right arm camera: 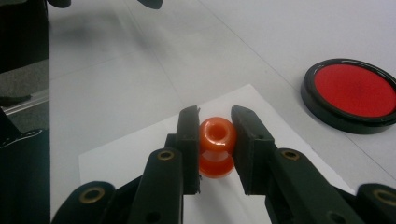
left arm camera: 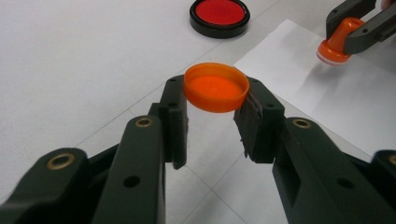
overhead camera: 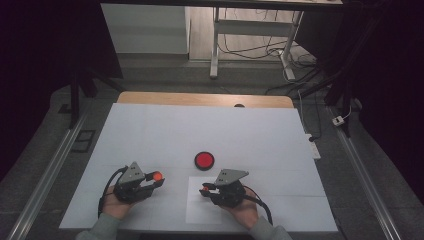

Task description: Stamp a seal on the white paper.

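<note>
left claw [left arm camera: 215, 116]: closed on the orange cap [left arm camera: 216, 88], pinched by its rim, open side up, held above the tabletop [overhead camera: 150, 135].
right claw [right arm camera: 215, 140]: closed on the orange stamp [right arm camera: 216, 142], gripped at its knob-like handle, hanging over the white paper [right arm camera: 135, 154].
stamp face: from the left gripper view the pale bottom points down at the sheet, just above it; contact can't be told.
ink pad [overhead camera: 204, 160]: round, black rim, red centre, uncovered, on the tabletop just beyond the paper and between the two hands.
step in hand: looks like stamping, cap kept off to the left.
how to do it well: keep the stamp upright so the face meets ink or paper flat; press straight down, lift straight up, no sliding.
risk: a tilted press prints half a mark; the thin cap rim could slip from its grip.
cap: keep it level and well apart from the stamp.
</note>
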